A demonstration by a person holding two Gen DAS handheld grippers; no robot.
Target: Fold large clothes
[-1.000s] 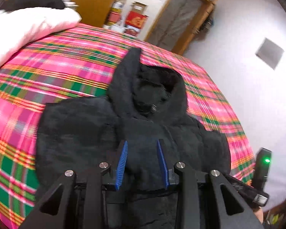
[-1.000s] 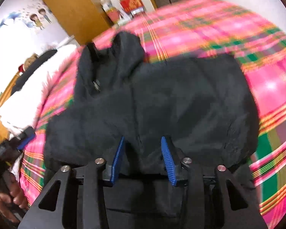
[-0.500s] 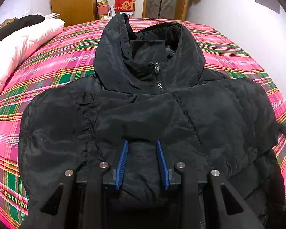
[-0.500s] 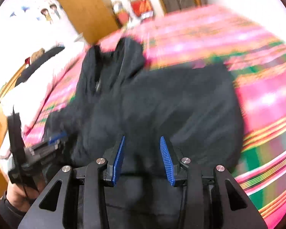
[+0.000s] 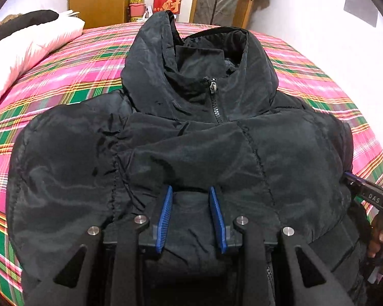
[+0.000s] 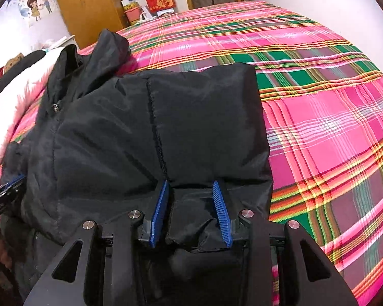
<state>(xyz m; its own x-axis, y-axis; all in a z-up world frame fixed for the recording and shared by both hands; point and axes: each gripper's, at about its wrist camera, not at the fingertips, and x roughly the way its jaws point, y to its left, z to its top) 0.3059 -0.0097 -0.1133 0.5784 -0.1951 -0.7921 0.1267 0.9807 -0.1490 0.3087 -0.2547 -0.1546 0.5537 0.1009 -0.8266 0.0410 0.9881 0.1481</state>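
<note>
1. While both grippers hold folds of the jacket, it lies front-up on the plaid bed, hood toward the far end, sleeves folded in
2. Left gripper: jaws part open, puffy fabric bunched between the pads; clamped on it
3. Right gripper: jaws have just closed a little, a fold of the hem pinched between them
4. Since a second ago the left view has dropped and squared up over the zip; the right gripper has slid toward the jacket's right edge
5. Judgement: bottom hem is gathered in both grips, ready to fold up toward the hood
</note>
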